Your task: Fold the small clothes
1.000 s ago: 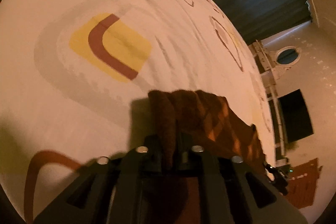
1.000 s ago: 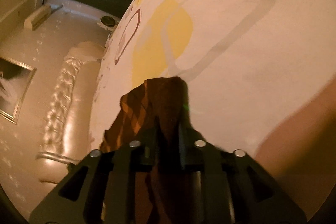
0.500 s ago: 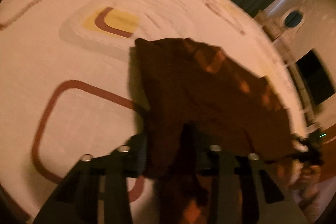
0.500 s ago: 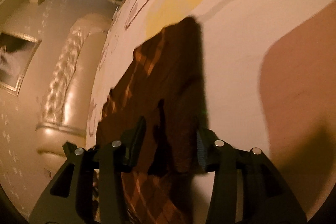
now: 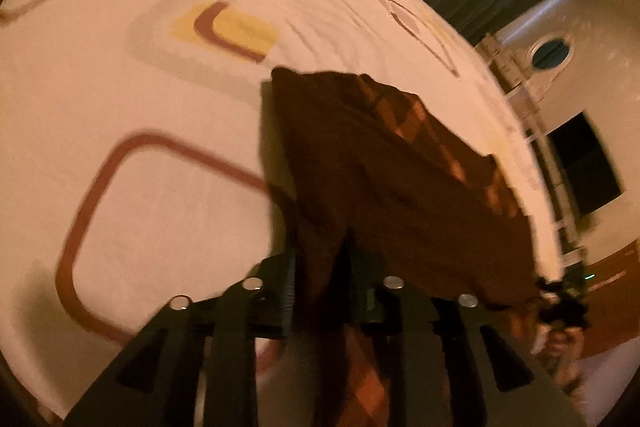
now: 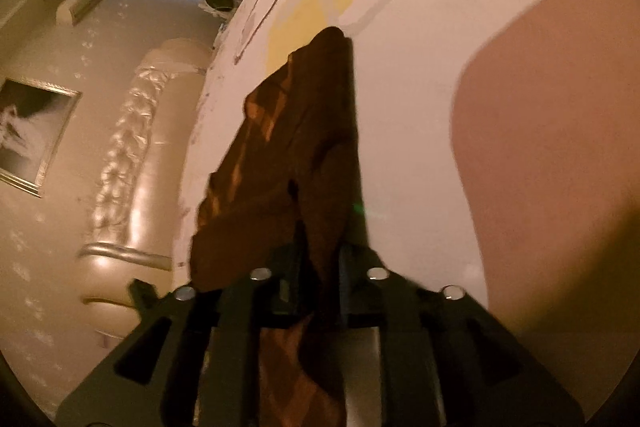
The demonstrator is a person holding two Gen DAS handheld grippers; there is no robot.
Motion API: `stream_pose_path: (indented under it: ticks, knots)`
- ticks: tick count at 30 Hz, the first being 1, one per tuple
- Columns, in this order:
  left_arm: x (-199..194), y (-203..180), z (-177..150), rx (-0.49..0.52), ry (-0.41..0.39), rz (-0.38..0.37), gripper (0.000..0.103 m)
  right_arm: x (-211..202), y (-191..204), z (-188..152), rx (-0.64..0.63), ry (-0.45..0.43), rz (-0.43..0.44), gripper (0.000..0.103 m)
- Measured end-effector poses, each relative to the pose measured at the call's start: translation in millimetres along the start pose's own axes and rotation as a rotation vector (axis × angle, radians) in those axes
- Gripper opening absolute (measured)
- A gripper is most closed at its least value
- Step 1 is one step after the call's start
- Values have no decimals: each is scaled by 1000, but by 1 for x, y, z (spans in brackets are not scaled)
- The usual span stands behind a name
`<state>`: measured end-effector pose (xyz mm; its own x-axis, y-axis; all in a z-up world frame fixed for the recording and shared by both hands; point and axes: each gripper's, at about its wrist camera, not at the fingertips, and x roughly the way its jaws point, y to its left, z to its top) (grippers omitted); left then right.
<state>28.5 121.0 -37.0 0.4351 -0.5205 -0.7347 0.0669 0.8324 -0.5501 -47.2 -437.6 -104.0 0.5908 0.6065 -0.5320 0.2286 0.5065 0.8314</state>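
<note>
Both our grippers pinch the brown checked cloth garment.

Our left gripper and right gripper each clamp an edge; cloth stretches toward 12 o'clock over the cream patterned bedsheet.

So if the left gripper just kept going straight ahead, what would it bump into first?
The left gripper is shut on the brown cloth, which already fills its path. Beyond it, probably the patterned bedsheet; depth is hard to judge.
</note>
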Motion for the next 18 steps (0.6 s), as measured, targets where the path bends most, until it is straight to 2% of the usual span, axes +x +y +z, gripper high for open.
stream_pose_path:
  ticks: [2, 8, 9, 14, 18]
  knots:
    - [-7, 2, -8, -5, 15, -35, 36, -11, -4, -8, 4, 36, 36, 27]
    - [-32, -9, -52, 98, 84, -96, 47, -30, -3, -44, -93, 202, 81, 28]
    - [-35, -12, -61, 115, 95, -106, 48, -33, -3, -51, -103, 226, 91, 29]
    - [-43, -15, -83, 122, 119, -139, 51, -42, -3, -78, -137, 300, 148, 47]
    - [-41, -11, -90, 85, 160, -179, 51, -41, -1, -93, -171, 345, 143, 48]
